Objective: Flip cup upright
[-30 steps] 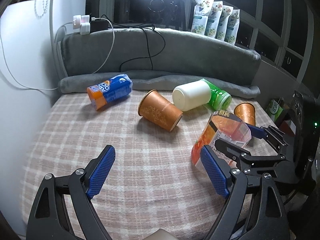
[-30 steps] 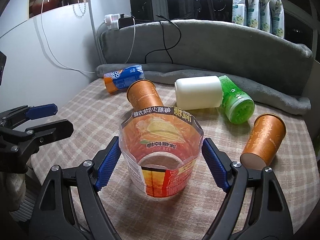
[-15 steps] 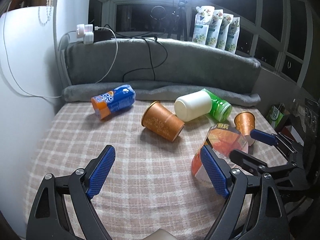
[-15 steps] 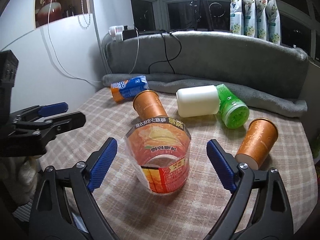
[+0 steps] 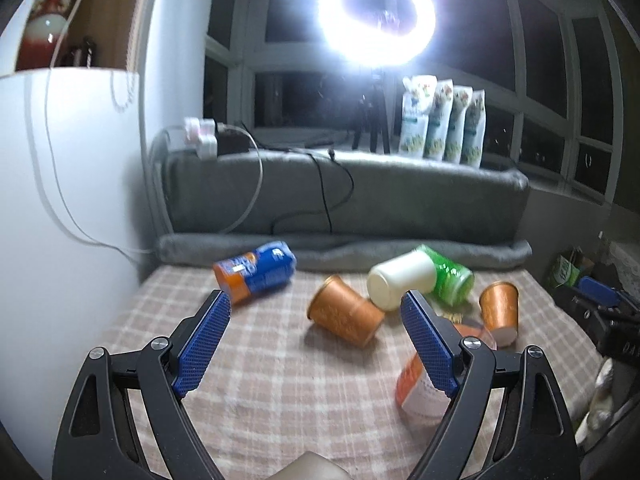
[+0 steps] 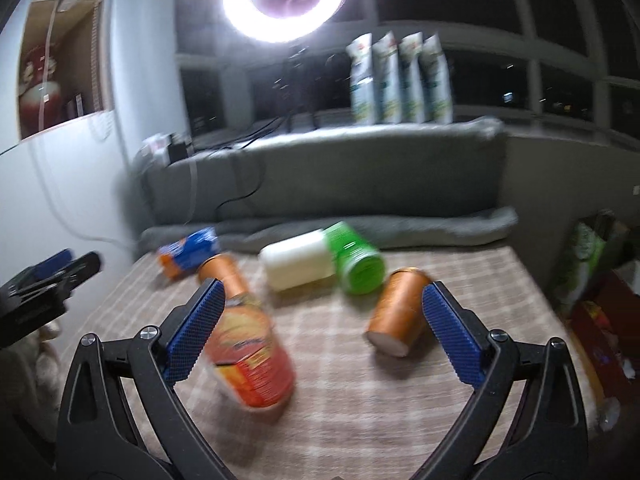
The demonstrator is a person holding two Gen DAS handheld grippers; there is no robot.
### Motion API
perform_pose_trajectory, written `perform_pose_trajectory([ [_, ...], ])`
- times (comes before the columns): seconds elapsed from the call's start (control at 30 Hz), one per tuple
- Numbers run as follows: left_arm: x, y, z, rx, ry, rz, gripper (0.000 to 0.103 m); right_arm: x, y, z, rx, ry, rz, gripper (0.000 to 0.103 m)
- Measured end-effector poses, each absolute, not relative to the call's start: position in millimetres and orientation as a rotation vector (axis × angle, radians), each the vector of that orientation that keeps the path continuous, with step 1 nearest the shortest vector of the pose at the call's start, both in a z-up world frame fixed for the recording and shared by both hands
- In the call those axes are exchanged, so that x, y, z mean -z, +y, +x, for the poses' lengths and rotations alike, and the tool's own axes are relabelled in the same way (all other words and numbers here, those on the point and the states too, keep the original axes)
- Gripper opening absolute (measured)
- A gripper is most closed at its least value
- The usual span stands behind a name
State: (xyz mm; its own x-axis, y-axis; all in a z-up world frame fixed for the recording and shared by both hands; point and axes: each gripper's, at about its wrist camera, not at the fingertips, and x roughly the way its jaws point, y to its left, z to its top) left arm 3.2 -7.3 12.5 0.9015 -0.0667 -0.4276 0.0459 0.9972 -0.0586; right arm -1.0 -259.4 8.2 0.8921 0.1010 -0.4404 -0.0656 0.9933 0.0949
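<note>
Both claws wide apart and gripping nothing: left claw (image 5: 316, 344) above the near edge of the checked table (image 5: 260, 380), right claw (image 6: 320, 332) above the near right part. Red-orange printed cup (image 6: 250, 356) standing free on its base, mouth up, near the front edge, just beside the right claw's left finger (image 6: 196, 328). Behind it, an orange paper cup (image 6: 400, 312) upside down toward the right edge, another orange cup (image 5: 344, 312) lying mid-table.

Both wrist views raised, facing ring light (image 5: 376, 12); share checkered table (image 5: 280, 380).
</note>
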Motion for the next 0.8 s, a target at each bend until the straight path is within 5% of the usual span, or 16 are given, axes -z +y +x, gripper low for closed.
perform_pose_trajectory([
  [0.8, -21.0, -12.1, -5.6, 0.036, 0.376, -0.023, 0.093, -15.0, -259.1, -1.2, 0.030, 0.412, 0.020, 0.102],
])
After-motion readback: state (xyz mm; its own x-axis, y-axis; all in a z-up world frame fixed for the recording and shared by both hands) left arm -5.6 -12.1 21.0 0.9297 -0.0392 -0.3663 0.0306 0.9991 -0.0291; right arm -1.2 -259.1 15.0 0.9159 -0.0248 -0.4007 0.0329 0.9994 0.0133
